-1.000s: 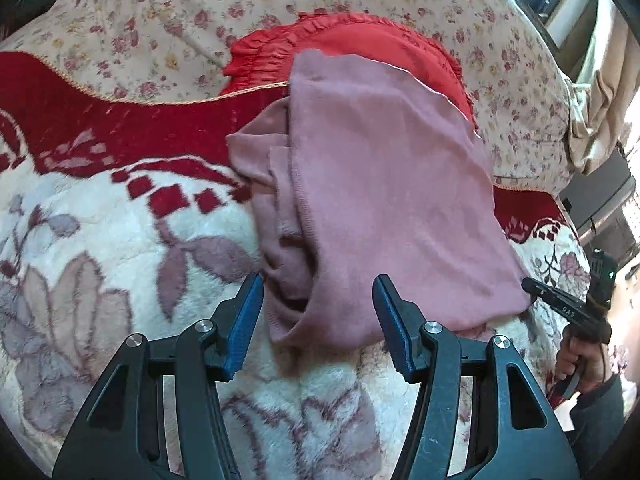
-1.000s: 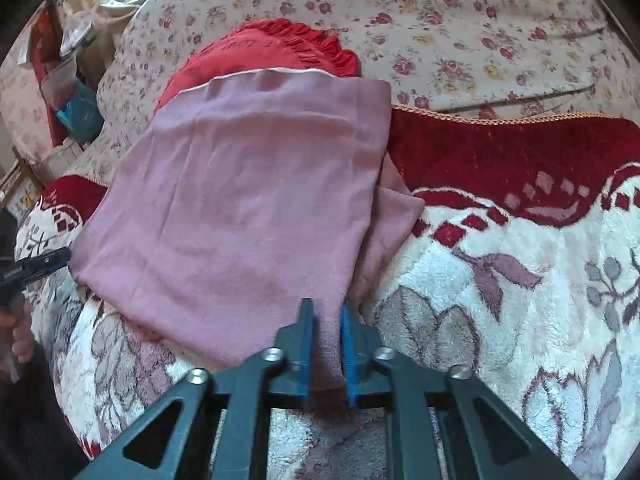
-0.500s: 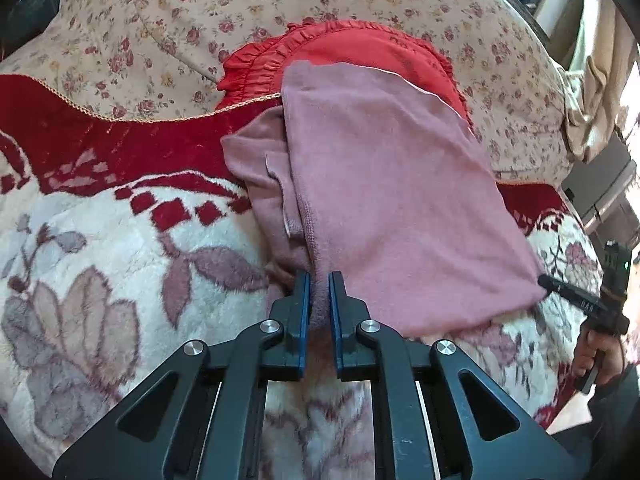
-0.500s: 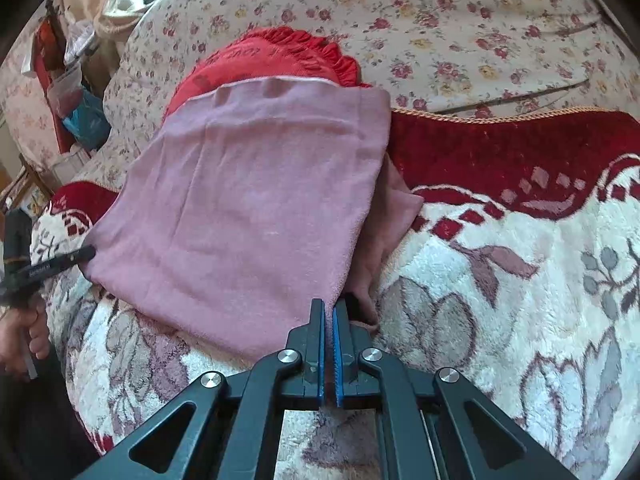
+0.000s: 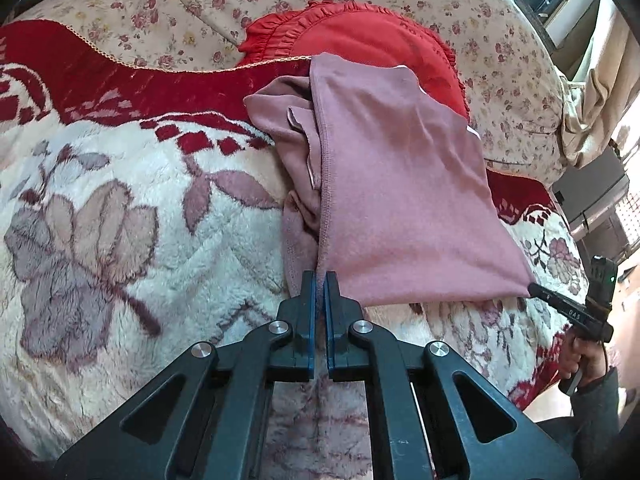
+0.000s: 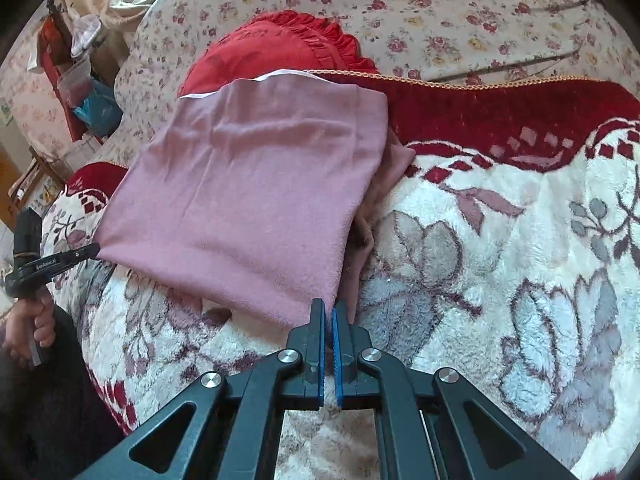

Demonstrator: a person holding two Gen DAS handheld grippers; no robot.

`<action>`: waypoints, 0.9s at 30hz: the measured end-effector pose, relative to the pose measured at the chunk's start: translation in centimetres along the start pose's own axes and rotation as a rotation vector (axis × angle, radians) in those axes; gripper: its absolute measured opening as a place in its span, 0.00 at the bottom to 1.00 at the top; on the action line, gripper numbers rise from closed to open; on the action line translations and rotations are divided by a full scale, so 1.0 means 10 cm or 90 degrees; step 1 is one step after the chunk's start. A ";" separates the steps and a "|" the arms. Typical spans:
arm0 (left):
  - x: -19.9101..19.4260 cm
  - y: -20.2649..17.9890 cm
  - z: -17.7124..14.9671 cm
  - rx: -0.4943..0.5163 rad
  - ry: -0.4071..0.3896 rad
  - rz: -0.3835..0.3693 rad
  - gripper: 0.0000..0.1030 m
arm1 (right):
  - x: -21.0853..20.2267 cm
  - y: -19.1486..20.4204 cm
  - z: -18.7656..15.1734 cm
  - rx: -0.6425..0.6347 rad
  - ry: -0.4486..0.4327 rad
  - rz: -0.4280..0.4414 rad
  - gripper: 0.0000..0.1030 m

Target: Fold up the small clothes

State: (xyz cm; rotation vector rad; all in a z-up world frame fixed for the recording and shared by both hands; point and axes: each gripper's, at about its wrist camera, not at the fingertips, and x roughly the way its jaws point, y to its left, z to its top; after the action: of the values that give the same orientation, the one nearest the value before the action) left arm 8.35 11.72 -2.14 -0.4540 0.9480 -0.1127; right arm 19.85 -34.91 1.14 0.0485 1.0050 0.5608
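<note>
Left wrist view: the left gripper (image 5: 320, 280) is clenched on the near corner of the dusty-pink knit garment (image 5: 400, 184), which lies on a plush floral blanket (image 5: 120, 220) (far edge over a red frilled cushion (image 5: 360, 36)). Right wrist view: the right gripper (image 6: 327, 312) pinches the garment's other near corner.

Each black gripper (image 5: 319, 280) has blue pads (image 6: 318, 344), silver screws and dark sleeve (image 5: 592, 412).
</note>
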 end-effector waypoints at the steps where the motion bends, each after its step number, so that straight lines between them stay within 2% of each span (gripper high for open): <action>1: -0.01 0.00 -0.02 -0.002 0.001 -0.002 0.02 | -0.01 0.01 0.01 -0.002 -0.002 -0.001 0.02; 6: -0.05 0.04 -0.09 -0.020 0.011 -0.005 0.02 | -0.03 0.00 0.06 0.006 -0.011 -0.001 0.02; 13: -0.04 0.08 -0.10 -0.035 0.005 0.010 0.01 | 0.03 -0.03 0.04 0.001 0.018 -0.007 0.02; 16: -0.08 0.12 -0.07 -0.055 -0.007 0.006 0.01 | 0.07 -0.07 0.02 0.003 0.014 -0.049 0.02; 17: -0.10 0.15 -0.07 -0.067 -0.013 0.012 0.01 | 0.06 -0.12 0.04 0.014 0.012 -0.087 0.02; 19: -0.11 0.20 -0.06 -0.087 -0.015 0.015 0.08 | -0.02 -0.17 0.06 0.019 -0.012 -0.156 0.02; 20: -0.11 0.22 -0.06 -0.095 -0.018 0.014 0.15 | -0.11 -0.18 0.10 0.021 -0.041 -0.200 0.02; 21: -0.11 0.22 -0.06 -0.100 -0.019 0.014 0.22 | -0.18 -0.17 0.12 0.018 -0.061 -0.219 0.02; 22: -0.11 0.23 -0.07 -0.105 -0.021 0.011 0.23 | -0.27 -0.09 0.16 0.003 -0.099 -0.225 0.02; 23: -0.10 0.22 -0.08 -0.112 -0.023 -0.003 0.24 | -0.32 -0.02 0.19 -0.009 -0.122 -0.212 0.03; 25: -0.04 0.22 -0.12 -0.139 -0.011 -0.056 0.42 | -0.36 0.07 0.22 -0.019 -0.143 -0.192 0.03; 26: -0.02 0.21 -0.13 -0.143 -0.004 -0.065 0.54 | -0.38 0.18 0.25 -0.030 -0.162 -0.169 0.03; 27: 0.03 0.16 -0.16 -0.140 0.002 -0.074 0.55 | -0.31 0.42 0.32 -0.062 -0.172 -0.132 0.03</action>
State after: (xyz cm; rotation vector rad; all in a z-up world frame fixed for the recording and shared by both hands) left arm 7.09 12.56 -3.82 -0.7125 0.9414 -0.1146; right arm 19.36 -32.12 6.55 -0.0639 0.7090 0.4002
